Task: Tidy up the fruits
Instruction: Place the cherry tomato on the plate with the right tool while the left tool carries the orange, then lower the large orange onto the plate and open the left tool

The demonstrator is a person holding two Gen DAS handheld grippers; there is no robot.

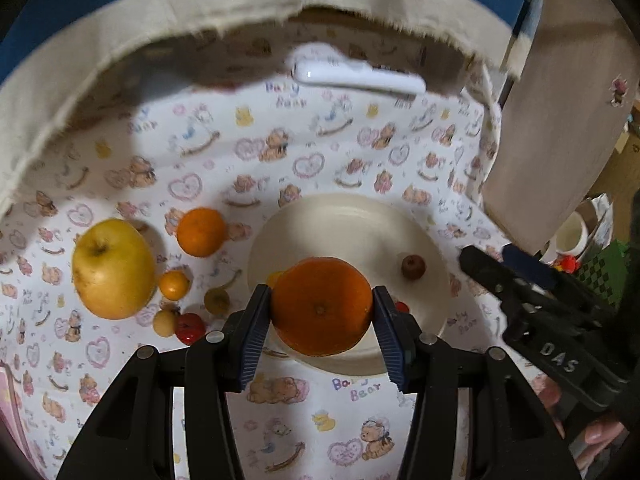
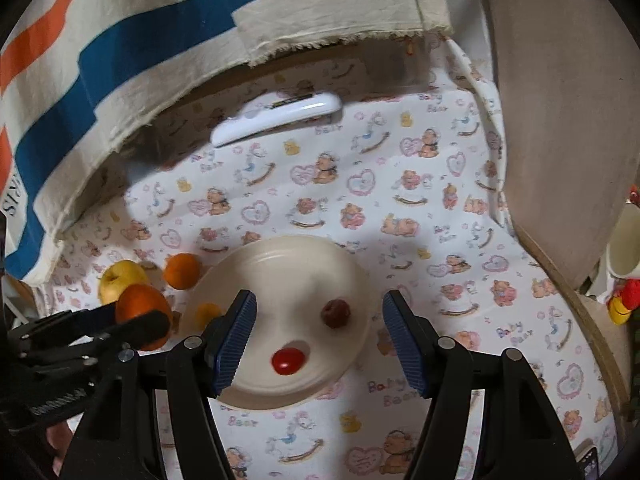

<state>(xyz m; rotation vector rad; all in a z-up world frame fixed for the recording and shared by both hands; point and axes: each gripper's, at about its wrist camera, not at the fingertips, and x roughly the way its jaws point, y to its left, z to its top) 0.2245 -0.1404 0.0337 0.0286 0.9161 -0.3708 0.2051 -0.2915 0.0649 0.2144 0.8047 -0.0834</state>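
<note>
White remote (image 2: 276, 118) on bear-print tablecloth (image 2: 400, 208), beneath striped fabric (image 2: 120, 60).

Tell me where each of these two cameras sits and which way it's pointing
Left wrist: rides the left gripper, looking down along its fingers at the large orange they clamp above the cream plate; the right gripper and a fingertip show at right.
Right wrist: rides the right gripper, open above the plate; the left gripper shows at left.
Shared: plate, large orange, yellow apple, brown fruit, white remote.
</note>
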